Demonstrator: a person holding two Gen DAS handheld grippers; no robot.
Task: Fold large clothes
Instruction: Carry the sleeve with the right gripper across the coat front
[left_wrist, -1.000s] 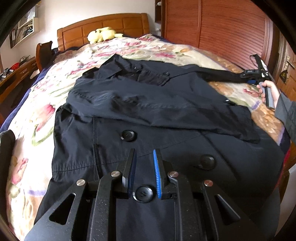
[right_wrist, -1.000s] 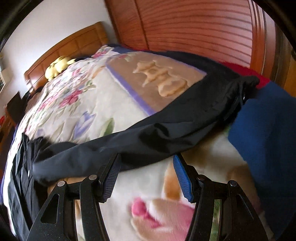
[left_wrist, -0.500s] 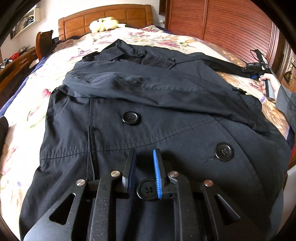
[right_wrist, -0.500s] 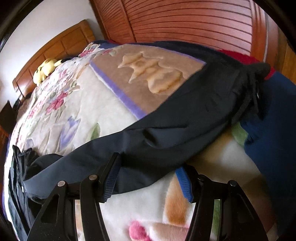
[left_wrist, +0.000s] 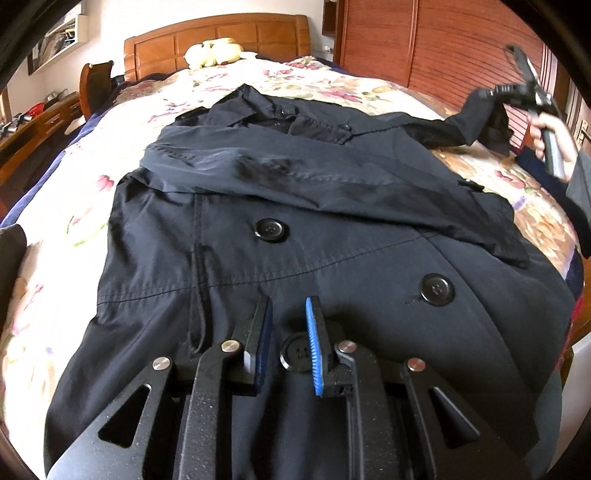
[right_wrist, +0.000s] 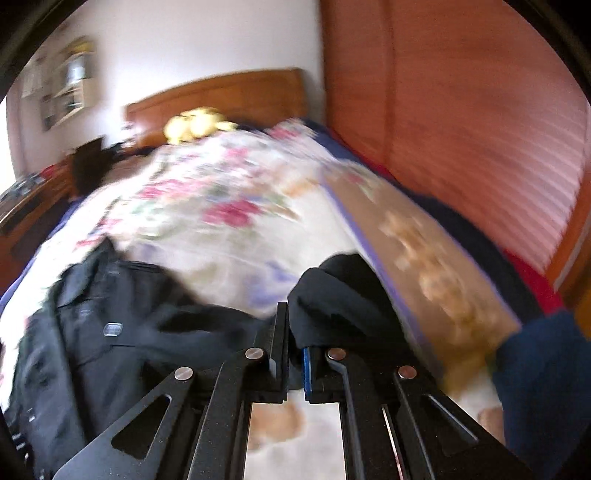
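Currently a black trench coat lies front-up on the bed, over a floral blanket, collar toward the wooden headboard. One sleeve is folded across the chest. The other sleeve stretches out toward the wardrobe side and is raised off the blanket.

Left tongs: low over the coat's lower front, blue pads a narrow gap apart. A button sits in that gap; whether the pads press it or any cloth, cannot tell.

Right tongs: closed tight on the sleeve cuff, dark cloth bunched up just ahead of the tips. In the left wrist view the same tool appears at the far right, held up by a hand in a grey cuff, sleeve end dangling from it above the bed. The right wrist view is motion-blurred.

Two more large buttons show on the coat front, one mid-chest, one nearer the right hem side. A yellow plush toy rests against the headboard. Slatted wooden wardrobe doors stand beside the bed.
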